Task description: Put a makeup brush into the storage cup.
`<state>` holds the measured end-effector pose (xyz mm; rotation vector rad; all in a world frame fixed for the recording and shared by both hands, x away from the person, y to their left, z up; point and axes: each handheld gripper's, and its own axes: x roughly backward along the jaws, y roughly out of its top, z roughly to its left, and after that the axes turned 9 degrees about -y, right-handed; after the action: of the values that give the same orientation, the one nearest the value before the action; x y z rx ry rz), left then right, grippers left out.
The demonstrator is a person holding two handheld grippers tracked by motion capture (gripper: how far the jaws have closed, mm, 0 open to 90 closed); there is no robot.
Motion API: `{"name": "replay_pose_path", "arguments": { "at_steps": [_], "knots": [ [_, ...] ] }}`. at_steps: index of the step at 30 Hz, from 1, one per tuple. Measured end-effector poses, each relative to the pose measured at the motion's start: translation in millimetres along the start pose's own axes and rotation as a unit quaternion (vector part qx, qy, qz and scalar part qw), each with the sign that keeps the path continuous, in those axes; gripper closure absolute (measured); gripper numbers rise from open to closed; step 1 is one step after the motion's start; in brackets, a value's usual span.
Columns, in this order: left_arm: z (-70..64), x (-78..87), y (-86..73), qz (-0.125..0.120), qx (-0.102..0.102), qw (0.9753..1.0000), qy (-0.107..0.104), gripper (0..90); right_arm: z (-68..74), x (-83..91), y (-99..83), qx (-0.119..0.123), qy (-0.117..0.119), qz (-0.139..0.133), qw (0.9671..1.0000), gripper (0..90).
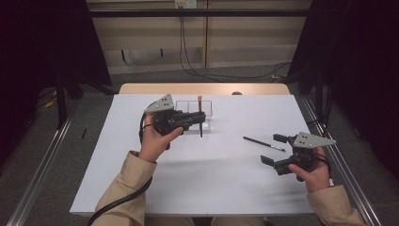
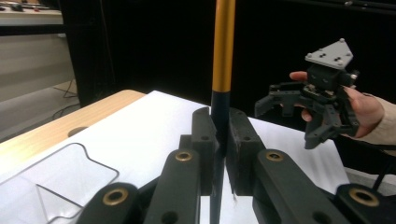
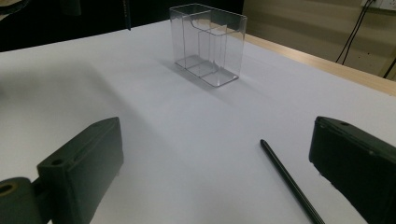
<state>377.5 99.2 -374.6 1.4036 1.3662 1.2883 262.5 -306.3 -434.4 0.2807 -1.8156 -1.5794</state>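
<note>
Overhead, high view: left gripper (image 1: 199, 118) holds a slim black brush with an orange-tan handle (image 1: 200, 117) upright, just at 6 o'clock of the clear plastic compartment box (image 1: 207, 107) on the white tabletop (image 1: 197, 179). Right gripper (image 1: 274, 149), jaws spread, sits at 4 o'clock; a thin black pen (image 1: 263, 143) lies beside it.

Left gripper view: jaws pinch the brush (image 2: 223, 56).

Right gripper view: jaws wide apart, pen (image 3: 289, 179) between them, box (image 3: 210, 44) at 12 o'clock.
</note>
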Motion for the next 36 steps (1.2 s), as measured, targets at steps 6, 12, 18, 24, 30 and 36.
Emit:
{"name": "replay_pose_path", "arguments": {
  "at_steps": [6,12,18,24,30,36],
  "knots": [
    [4.3,-1.7,6.6,-0.001,-0.003,1.0,0.009,83.3,0.5,0.3,0.7,0.003,0.0,-0.002,1.0,2.4],
    [9.8,-3.7,10.5,-0.003,-0.001,0.9999,0.015,83.3,-0.4,1.3,0.4,0.003,-0.002,-0.002,1.0,2.4],
    [15.8,-4.6,13.1,-0.005,0.002,0.9997,0.025,83.3,-0.2,1.2,0.8,0.002,-0.002,-0.003,1.0,2.5],
    [21.9,-7.7,14.7,-0.001,-0.002,0.9994,0.035,83.3,0.5,0.9,0.8,0.002,0.0,-0.002,1.0,2.5],
    [29.0,-9.2,16.0,-0.006,0.0,0.9989,0.046,83.3,-0.3,1.2,0.8,0.0,0.001,-0.004,1.0,2.6],
    [35.6,-10.7,17.6,-0.008,-0.002,0.9982,0.06,83.3,-0.5,1.3,0.9,-0.001,0.002,-0.004,1.0,2.6]
  ]
}}
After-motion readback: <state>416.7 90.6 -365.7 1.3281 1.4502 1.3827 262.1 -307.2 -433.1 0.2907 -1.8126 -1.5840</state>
